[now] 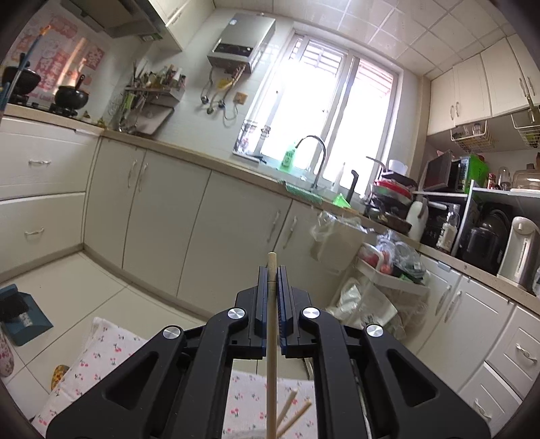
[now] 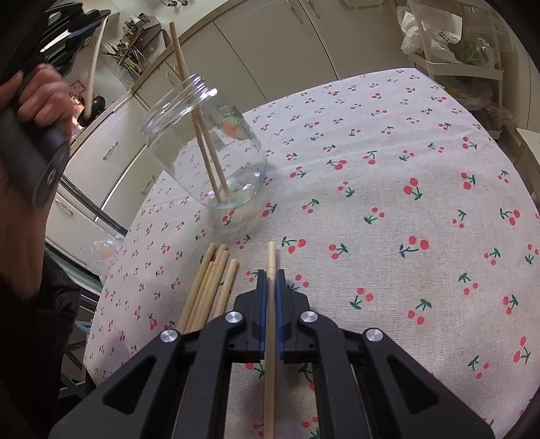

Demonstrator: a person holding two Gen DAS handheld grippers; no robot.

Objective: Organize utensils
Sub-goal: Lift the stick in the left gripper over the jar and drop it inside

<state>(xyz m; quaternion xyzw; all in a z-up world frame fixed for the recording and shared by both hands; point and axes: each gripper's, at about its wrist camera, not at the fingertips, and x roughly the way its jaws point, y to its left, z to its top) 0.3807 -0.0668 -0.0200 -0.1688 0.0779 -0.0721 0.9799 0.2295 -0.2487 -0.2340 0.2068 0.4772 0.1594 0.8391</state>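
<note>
My left gripper [image 1: 272,270] is shut on a wooden chopstick [image 1: 271,337], held high above the table; it also shows at the upper left of the right wrist view [image 2: 92,25] with that chopstick [image 2: 94,64] hanging down. My right gripper [image 2: 270,275] is shut on another chopstick [image 2: 270,324] low over the cherry-print tablecloth [image 2: 388,175]. A clear glass jar [image 2: 206,145] stands ahead to the left with two chopsticks [image 2: 199,125] leaning in it. Several loose chopsticks [image 2: 211,287] lie on the cloth just left of my right gripper.
Cream kitchen cabinets [image 1: 202,216] run along the walls, with a sink and faucet [image 1: 317,162] under a window. A white trolley [image 2: 462,64] with plastic bags stands beyond the table's far right corner. A blue dustpan [image 1: 20,314] lies on the floor.
</note>
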